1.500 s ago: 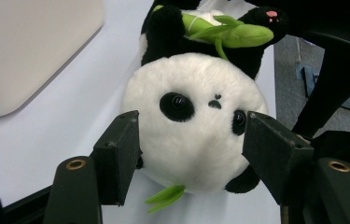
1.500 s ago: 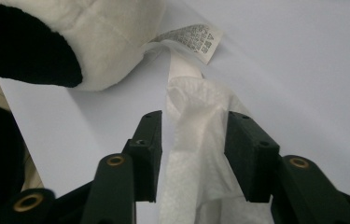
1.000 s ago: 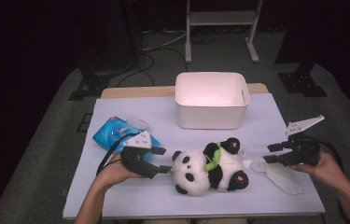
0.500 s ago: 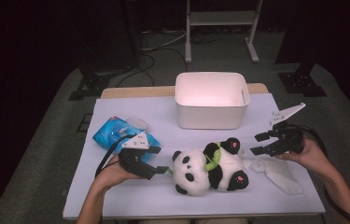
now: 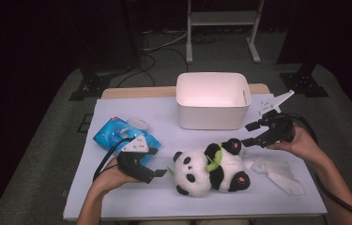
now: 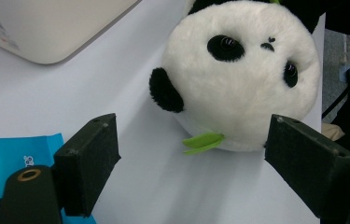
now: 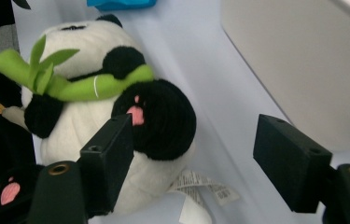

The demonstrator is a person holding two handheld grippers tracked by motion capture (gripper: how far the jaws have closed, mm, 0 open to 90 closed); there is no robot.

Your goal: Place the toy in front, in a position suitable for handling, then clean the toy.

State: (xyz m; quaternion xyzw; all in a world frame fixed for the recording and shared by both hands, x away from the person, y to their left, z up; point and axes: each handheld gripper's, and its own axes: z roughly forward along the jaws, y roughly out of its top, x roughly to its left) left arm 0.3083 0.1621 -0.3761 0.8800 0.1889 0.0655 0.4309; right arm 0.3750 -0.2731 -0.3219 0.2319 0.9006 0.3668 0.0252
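A black-and-white panda plush point(image 5: 209, 168) with a green bamboo sprig lies on its back on the white table point(image 5: 131, 206). My left gripper point(image 5: 160, 162) lies level just left of its head, jaws open and just opening further; the head point(image 6: 242, 70) sits beyond the pads with nothing between them. My right gripper point(image 5: 247, 135) hovers at the panda's upper right, by a black paw point(image 7: 156, 121). Its jaws have just been opening and stand wide, with only bare table between them.
A white bin point(image 5: 212, 99) stands behind the panda, close to the right gripper's far jaw point(image 7: 289, 158). A blue wipes pack point(image 5: 117, 136) lies behind the left hand. A crumpled white cloth point(image 5: 279, 171) rests right of the panda. Dark floor and stands surround the table.
The right gripper has moved left and up, off the white cloth toward the panda, with its jaws spreading wider. The left gripper stayed in place and opened a little more.
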